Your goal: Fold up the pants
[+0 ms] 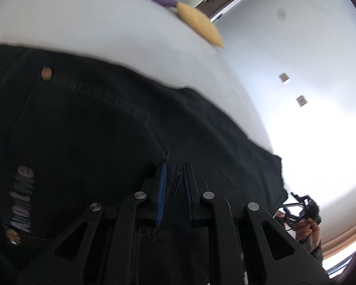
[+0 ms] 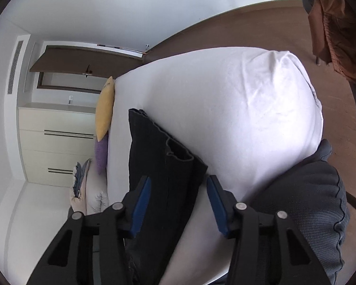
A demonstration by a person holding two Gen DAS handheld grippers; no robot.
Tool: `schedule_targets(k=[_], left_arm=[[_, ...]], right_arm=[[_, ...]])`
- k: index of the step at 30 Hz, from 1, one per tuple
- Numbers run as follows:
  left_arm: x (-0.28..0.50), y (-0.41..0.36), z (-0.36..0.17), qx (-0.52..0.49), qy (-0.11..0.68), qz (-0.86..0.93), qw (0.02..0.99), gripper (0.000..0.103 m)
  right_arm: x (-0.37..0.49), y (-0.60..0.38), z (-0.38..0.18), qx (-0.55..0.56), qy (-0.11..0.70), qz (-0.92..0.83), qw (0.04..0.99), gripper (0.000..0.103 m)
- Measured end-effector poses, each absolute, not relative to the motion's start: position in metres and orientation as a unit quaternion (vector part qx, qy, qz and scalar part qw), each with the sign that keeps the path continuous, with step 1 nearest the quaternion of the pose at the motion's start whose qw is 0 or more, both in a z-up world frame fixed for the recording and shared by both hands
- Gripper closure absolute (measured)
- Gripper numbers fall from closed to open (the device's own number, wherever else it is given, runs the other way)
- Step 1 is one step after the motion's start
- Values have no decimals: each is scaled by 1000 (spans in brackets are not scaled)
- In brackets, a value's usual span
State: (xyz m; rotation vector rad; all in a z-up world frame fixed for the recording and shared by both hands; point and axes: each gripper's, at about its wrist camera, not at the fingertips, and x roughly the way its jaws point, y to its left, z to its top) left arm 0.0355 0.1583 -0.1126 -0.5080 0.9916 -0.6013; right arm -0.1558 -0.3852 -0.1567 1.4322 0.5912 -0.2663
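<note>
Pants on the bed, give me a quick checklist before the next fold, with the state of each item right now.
1. Left gripper pinching the pants: ok, fabric sits between its nearly closed pads.
2. Right gripper gripping the pant legs: not ok, jaws are wide open around the cloth.
3. Leg hems aligned: cannot tell.
4. Bed bare beyond the legs: ok.
5. Yellow cushion and purple cushion away from the pants: ok.
</note>
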Motion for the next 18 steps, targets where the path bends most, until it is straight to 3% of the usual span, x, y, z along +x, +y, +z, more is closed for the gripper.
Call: schedule_targets(k=[12,14,17,18], left_arm=[[35,156,-128,-250,463,-277,804,89],[35,155,-129,-250,463,-276,804,89],[35,154,-129,-251,464,-275,804,89],[35,153,-129,-251,464,-275,804,89]], right_arm=[[-142,-387,-167,680,229,-69,693,52],[-140,-389,-170,683,222,-67,693,60],[-136,-391,-175,682,220,-71,694,86],[-135,-391,-176,678,222,-77,697,89]])
